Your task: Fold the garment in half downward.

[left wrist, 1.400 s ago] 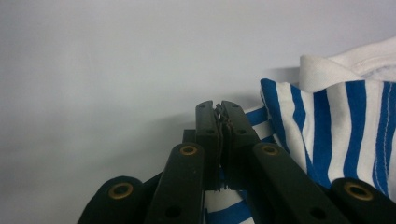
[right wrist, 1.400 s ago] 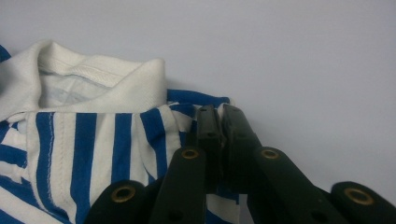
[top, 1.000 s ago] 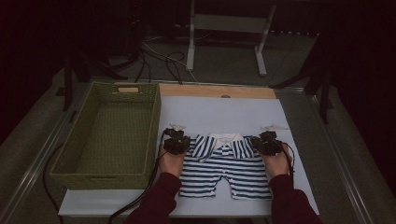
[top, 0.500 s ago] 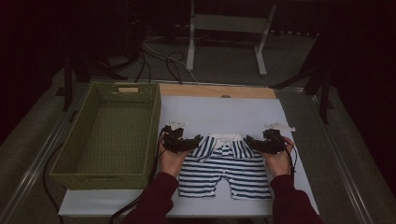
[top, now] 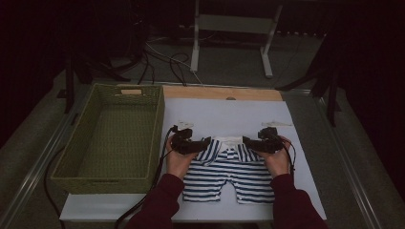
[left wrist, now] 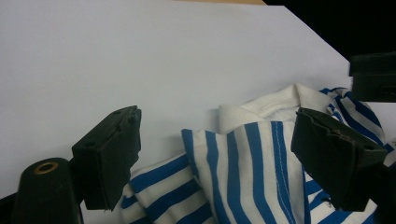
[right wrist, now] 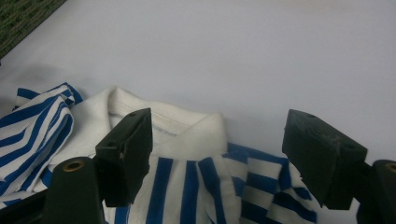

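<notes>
**Both hand-held grippers standing wide over striped shorts**

Striped shorts point(top: 228, 168) are lying flat on the white surface point(top: 229, 117), right of the basket point(top: 111, 138). Left hand-held gripper point(top: 206, 141) and right hand-held gripper point(top: 246, 140) are sitting at the waistband corners, jaws having just been opening, now wide, cloth between them but unpinched.

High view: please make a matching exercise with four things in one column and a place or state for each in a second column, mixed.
1 striped garment
2 woven basket
3 left gripper
4 right gripper

A open, at the garment's right top corner
B flat on the white table top
C open, at the garment's left top corner
D left of the garment

Pairs: 1-B, 2-D, 3-C, 4-A
</notes>
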A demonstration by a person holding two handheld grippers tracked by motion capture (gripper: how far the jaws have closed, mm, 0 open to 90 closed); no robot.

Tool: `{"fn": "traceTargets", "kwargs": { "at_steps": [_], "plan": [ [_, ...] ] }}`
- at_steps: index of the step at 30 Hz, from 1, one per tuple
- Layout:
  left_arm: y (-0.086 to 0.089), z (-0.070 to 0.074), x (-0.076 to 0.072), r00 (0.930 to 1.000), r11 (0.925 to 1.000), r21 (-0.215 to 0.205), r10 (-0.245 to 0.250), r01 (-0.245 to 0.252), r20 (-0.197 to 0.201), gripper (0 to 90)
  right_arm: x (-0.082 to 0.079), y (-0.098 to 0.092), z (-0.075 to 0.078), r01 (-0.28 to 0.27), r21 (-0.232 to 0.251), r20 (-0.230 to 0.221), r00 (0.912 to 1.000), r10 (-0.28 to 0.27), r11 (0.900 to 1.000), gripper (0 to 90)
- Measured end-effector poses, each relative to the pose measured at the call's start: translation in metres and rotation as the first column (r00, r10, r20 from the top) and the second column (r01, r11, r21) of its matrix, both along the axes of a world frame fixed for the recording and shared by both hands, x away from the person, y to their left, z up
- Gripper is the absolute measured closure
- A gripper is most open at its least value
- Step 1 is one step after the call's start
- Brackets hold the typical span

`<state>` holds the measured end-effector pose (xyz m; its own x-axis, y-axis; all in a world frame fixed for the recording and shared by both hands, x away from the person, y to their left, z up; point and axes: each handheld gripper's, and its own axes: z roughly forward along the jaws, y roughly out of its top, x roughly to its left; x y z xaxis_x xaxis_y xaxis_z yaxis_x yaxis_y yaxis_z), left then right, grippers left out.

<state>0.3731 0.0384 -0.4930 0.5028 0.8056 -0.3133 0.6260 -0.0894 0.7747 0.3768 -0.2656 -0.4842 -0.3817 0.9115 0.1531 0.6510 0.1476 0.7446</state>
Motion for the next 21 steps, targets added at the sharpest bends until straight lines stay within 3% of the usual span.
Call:
{"fn": "traceTargets", "kwargs": {
  "at_steps": [11, 15, 21],
  "plan": [
    [-0.007, -0.012, 0.009, 0.9976, 0.9996, -0.016, -0.025, 0.024, -0.064, 22.2, 0.012, -0.004, -0.014, 0.004, 0.071, -0.092, 0.9957, 0.003, 0.997, 32.9],
    [-0.010, -0.017, 0.012, 0.9955, 0.9994, -0.004, -0.036, 0.035, -0.088, 26.4, 0.015, -0.005, -0.019, 0.001, 0.070, -0.120, 0.9928, 0.007, 0.998, 38.6],
    [-0.009, -0.023, 0.016, 0.9923, 0.9996, -0.003, -0.027, 0.027, -0.121, 28.4, 0.017, -0.006, -0.023, 0.010, 0.070, -0.145, 0.9894, 0.000, 0.997, 39.2]
  ]
}}
